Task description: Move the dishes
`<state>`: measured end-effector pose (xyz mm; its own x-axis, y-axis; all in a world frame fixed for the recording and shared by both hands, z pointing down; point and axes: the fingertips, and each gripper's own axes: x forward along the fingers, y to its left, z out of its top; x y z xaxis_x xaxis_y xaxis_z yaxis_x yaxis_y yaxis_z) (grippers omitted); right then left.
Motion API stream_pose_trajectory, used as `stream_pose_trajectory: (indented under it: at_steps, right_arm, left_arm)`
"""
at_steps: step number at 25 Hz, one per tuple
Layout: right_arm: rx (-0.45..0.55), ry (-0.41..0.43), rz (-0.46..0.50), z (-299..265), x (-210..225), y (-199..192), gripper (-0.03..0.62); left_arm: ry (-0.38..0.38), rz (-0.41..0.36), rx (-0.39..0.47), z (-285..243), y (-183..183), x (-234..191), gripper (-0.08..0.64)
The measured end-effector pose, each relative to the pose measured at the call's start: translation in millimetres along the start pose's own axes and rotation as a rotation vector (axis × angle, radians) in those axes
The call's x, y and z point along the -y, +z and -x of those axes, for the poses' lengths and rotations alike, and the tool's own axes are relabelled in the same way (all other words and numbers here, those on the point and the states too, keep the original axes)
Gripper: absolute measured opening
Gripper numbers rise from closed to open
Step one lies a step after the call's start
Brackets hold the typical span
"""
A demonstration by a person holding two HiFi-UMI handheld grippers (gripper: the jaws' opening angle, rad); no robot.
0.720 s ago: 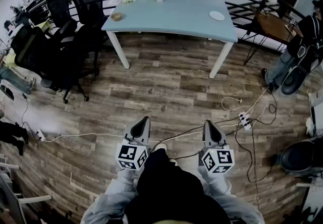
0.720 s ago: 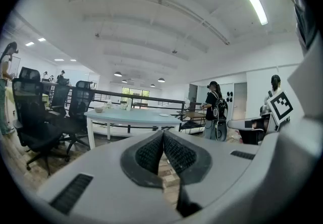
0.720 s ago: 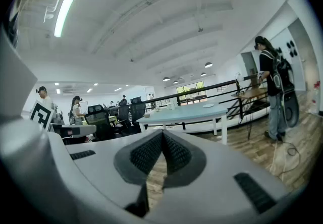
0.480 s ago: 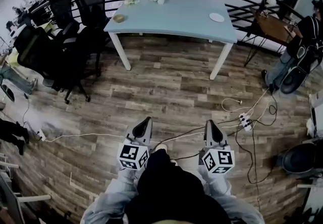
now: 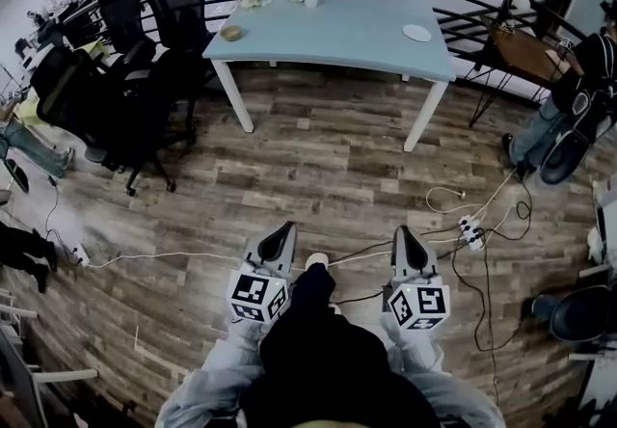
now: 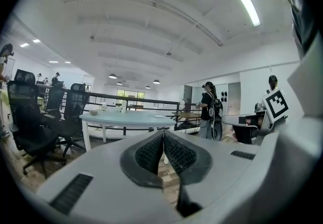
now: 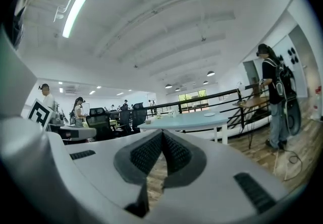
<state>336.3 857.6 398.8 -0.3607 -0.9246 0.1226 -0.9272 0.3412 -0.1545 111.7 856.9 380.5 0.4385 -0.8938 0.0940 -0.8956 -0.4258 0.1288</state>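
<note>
The left tongs (image 5: 283,228) and right tongs (image 5: 404,232) are shut with nothing in them, and a shoe (image 5: 316,261) has stepped forward toward the worktop (image 5: 337,36), where the plate (image 5: 416,32) and bowl (image 5: 230,32) wait far off.

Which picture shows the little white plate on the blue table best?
The head view: it looks down on the white plate, so its round shape shows. Both gripper views see it far off and edge-on, a thin sliver.
</note>
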Motion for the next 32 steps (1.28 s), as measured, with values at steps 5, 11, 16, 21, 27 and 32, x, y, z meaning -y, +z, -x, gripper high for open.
stream_pose_trajectory:
  at_steps: [5,11,16,21,27,32]
  right_arm:
    - [-0.011,0.02,0.001,-11.4,-5.1,-5.8,0.009]
    - [-0.03,0.011,0.004,-42.9,3.7,-5.7,0.009]
    - [-0.045,0.003,0.015,-87.7,17.7,3.4,0.009]
    - [-0.063,0.005,0.01,-143.8,24.3,16.6,0.009]
    - [-0.037,0.001,0.017,-219.9,27.8,39.2,0.067]
    - [-0.04,0.023,0.039,-281.9,24.0,52.8,0.198]
  left_arm:
    - [-0.005,0.007,-0.007,-4.5,-7.0,-5.3,0.017]
    - [-0.005,0.004,-0.025,-33.5,-10.4,-28.5,0.017]
    - [-0.019,0.014,-0.019,-75.9,-0.6,-52.6,0.017]
    - [-0.03,0.016,-0.018,-121.1,14.3,-85.3,0.017]
    - [-0.045,0.001,-0.006,-178.8,37.4,-136.0,0.017]
    - [-0.049,-0.013,0.01,-222.1,52.2,-177.1,0.017]
